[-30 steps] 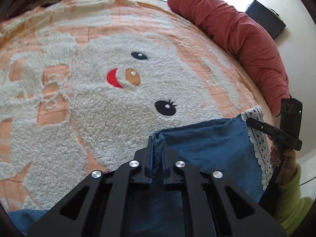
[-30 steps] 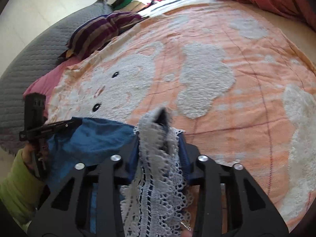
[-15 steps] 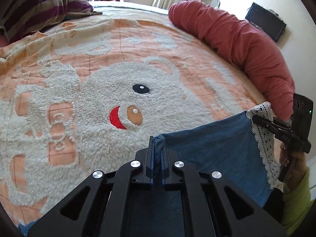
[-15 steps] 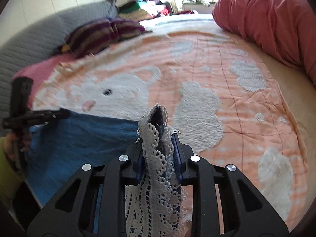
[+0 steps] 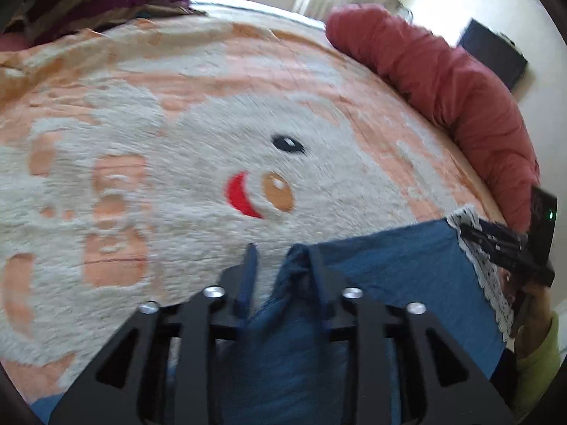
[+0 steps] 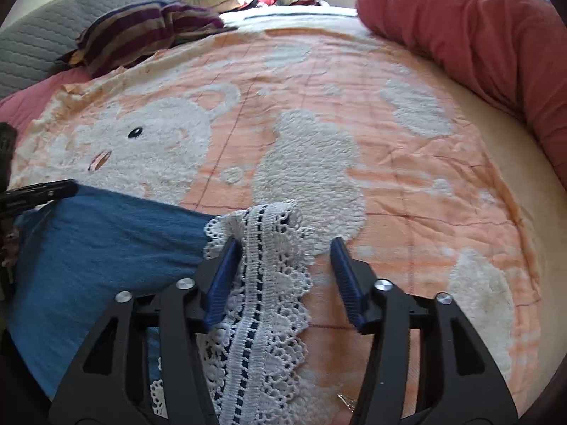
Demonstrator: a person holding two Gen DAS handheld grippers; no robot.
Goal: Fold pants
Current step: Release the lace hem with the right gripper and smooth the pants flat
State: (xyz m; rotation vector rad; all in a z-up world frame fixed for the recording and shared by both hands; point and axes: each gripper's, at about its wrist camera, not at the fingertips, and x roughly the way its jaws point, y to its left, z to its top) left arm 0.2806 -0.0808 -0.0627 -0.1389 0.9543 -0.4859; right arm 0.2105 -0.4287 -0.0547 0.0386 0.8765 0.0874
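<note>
blue pants (image 6: 106, 241) with a white lace hem (image 6: 262, 283) lie on a peach fleece blanket (image 6: 407, 184) on the bed, apparently just laid down. the left gripper (image 5: 283, 272) and right gripper (image 6: 285, 276) are both opening, cloth loose between the jaws. a red bolster (image 6: 478, 35) and striped pillow (image 6: 149, 32) sit well apart, blocking nothing.

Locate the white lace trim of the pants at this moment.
In the right wrist view the white lace trim lies between the right gripper's opening jaws, against the left one, on the orange blanket.
</note>
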